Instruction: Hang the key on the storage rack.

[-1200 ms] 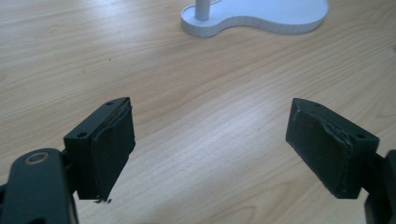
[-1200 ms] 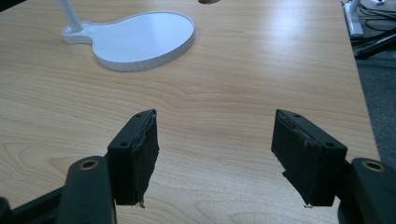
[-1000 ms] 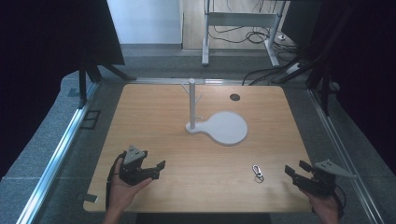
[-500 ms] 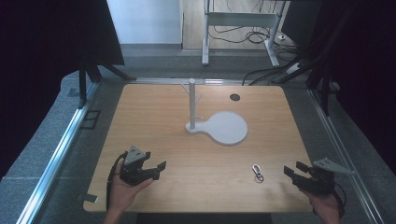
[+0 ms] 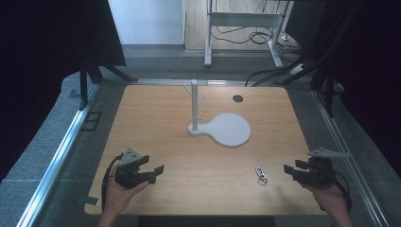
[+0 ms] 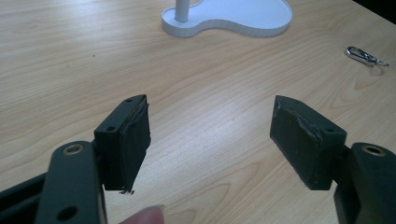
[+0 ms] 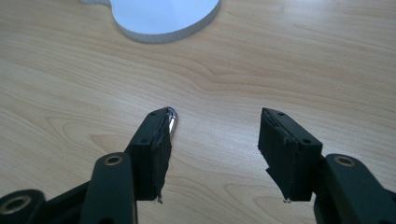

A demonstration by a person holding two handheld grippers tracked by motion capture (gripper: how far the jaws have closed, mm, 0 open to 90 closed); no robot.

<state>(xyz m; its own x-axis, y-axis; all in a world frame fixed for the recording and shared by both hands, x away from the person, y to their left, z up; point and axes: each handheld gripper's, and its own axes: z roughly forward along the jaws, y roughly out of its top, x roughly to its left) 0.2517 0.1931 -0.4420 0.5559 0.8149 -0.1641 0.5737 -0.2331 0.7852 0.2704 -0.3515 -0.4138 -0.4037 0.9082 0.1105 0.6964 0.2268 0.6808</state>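
A small silver snap clip (image 5: 260,174) lies on the wooden table (image 5: 156,118) near its front right. My right gripper (image 5: 287,169) hovers just right of the clip and points left at it. Its jaws are open and have just been closing a little, with nothing between them. In the right gripper view (image 7: 215,135) the clip (image 7: 172,119) peeks out behind the left jaw's tip. My left gripper (image 5: 158,169) is held at the front left, open and empty (image 6: 210,135). From it the clip (image 6: 364,55) lies far off to the right.
A white stand, a thin post (image 5: 194,106) on a flat rounded base (image 5: 231,130), sits at the table's middle. A dark round hole (image 5: 238,99) is at the back right. A metal rail (image 5: 56,161) runs along the left side.
My right gripper has risen slightly and edged left toward the clip, and its jaws stand a little narrower. The left gripper has stayed put.
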